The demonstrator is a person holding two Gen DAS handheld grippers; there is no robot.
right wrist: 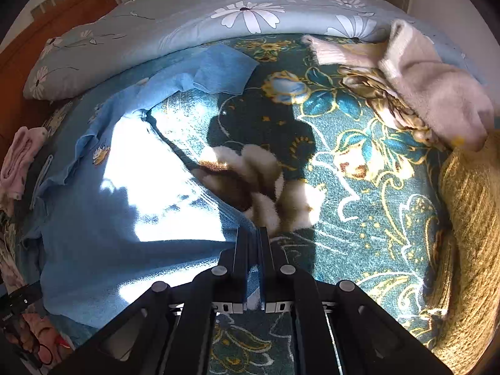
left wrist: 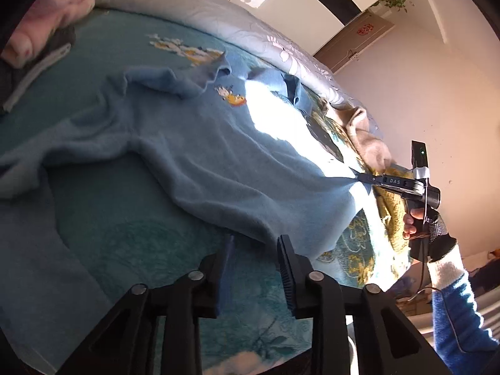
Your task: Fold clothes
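- Light blue fleecy sweater [left wrist: 193,156] lies spread on the teal floral blanket [left wrist: 131,250] that covers the bed, front side up, with a little yellow cartoon patch [left wrist: 232,97] on the chest.
- Its long axis runs from the collar, up near the daisy-print duvet [right wrist: 218,22], down to the hem by the two grippers. One sleeve trails off to the left in the left wrist view, and the other sleeve [right wrist: 223,70] is bent up by the duvet.
- Left gripper [left wrist: 254,250] sits with a wide gap between its fingers, right at the hem edge. The cloth drapes just in front of the fingers; nothing's pinched as far as I can see.
- Right gripper [right wrist: 253,240] is clamped down narrow on the hem corner, and the fabric is pulled taut into its tips.
- Over on the right: a pinkish garment [right wrist: 437,93] and a mustard knit [right wrist: 468,234] bunched along the bed's edge.
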